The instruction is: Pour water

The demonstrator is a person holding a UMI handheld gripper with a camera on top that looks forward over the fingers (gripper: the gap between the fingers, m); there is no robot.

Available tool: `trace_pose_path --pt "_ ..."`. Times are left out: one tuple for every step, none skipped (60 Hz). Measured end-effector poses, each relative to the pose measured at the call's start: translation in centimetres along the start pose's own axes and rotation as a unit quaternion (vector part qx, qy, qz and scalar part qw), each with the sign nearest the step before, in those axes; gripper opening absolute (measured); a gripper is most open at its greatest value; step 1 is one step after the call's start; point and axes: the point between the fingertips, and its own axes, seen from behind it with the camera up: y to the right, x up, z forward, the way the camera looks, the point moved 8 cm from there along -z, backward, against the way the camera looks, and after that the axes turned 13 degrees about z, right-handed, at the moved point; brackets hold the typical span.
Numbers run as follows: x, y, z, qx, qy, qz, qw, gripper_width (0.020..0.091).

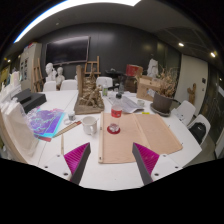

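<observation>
2 fingers of the gripper [108, 166] reach forward over a white table [170, 165], spread wide apart with nothing between them, their pink pads [147, 157] facing inward. Just ahead of them lies a brown sheet of paper [135, 137]. Beyond it stand a clear cup with a red base [114, 121] and a grey mug [90, 125], close together. A wooden rack [89, 92] rises farther back.

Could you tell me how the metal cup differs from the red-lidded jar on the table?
The metal cup is silvery and open-topped; the red-lidded jar is clear and capped. The cup looks wider, the jar slimmer. Both stand upright on the white table, beyond the open gripper.
</observation>
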Motion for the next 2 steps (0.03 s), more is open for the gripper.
trace_pose_path --pt "0.12 0.09 0.08 0.000 0.001 0.001 1.000 0.0854" --pt "0.27 0.18 0.15 0.001 0.003 0.003 1.000 0.0855"
